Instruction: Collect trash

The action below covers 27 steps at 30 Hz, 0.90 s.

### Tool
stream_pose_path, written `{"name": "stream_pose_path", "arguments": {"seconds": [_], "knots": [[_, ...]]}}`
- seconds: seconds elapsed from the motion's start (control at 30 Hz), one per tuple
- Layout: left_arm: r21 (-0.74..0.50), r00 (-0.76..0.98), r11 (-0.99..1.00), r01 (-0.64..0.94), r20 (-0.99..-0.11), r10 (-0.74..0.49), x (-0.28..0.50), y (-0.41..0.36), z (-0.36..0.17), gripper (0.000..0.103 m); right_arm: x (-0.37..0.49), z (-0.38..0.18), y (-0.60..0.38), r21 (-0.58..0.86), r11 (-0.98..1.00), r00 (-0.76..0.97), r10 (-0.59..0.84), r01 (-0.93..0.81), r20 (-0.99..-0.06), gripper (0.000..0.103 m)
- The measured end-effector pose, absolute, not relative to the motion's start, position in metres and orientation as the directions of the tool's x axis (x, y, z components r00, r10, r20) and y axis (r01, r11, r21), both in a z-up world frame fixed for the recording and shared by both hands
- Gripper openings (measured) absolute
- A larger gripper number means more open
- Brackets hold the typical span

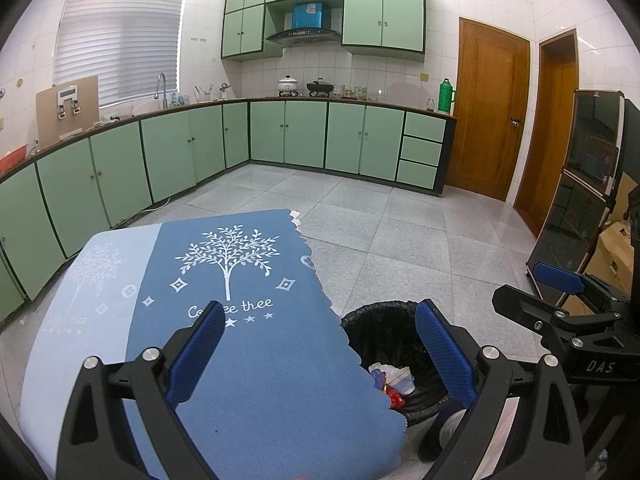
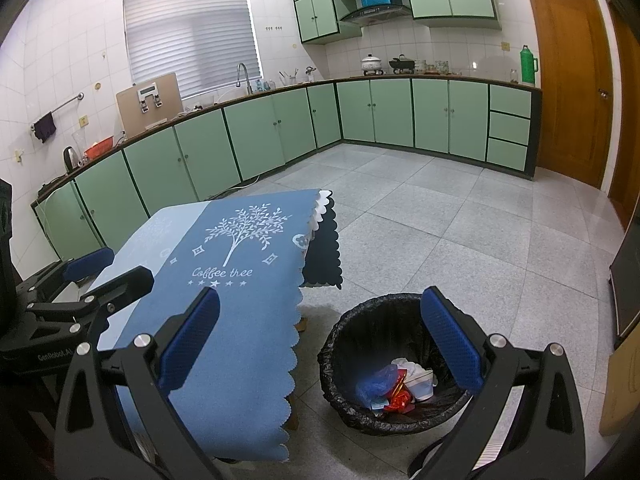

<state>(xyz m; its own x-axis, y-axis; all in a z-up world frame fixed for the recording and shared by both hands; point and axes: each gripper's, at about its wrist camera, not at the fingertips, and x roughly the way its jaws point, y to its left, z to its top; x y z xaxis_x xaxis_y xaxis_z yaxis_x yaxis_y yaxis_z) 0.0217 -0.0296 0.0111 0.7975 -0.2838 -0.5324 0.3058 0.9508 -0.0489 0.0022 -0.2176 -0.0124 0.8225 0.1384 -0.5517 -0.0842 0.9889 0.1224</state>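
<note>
A black-lined trash bin (image 2: 352,344) stands on the floor to the right of a small table with a blue tablecloth (image 2: 240,280). In it lie a white cup (image 2: 420,384), a blue bag (image 2: 376,384) and a red wrapper (image 2: 398,402). The bin (image 1: 384,332) also shows in the left wrist view, with trash (image 1: 396,380) inside. My left gripper (image 1: 320,316) is open and empty above the tablecloth (image 1: 248,360) edge. My right gripper (image 2: 320,300) is open and empty above the bin and table edge. The tabletop shows no loose items.
Green cabinets (image 1: 304,136) line the back and left walls. Brown doors (image 1: 488,108) stand at the right. A dark glass-fronted appliance (image 1: 576,200) and cardboard boxes (image 1: 616,256) are at the far right. Grey tiled floor (image 2: 460,232) surrounds the table.
</note>
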Motion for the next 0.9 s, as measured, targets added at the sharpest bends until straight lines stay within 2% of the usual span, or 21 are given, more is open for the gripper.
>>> {"name": "stream_pose_path", "arguments": {"seconds": [0.9], "knots": [[-0.051,0.796,0.952,0.301,-0.536,-0.280,0.0234,-0.0270,0.0106,0.094,0.0019,-0.0141,-0.2163,0.122,0.989,0.821,0.139,-0.085,-0.554,0.098]]}}
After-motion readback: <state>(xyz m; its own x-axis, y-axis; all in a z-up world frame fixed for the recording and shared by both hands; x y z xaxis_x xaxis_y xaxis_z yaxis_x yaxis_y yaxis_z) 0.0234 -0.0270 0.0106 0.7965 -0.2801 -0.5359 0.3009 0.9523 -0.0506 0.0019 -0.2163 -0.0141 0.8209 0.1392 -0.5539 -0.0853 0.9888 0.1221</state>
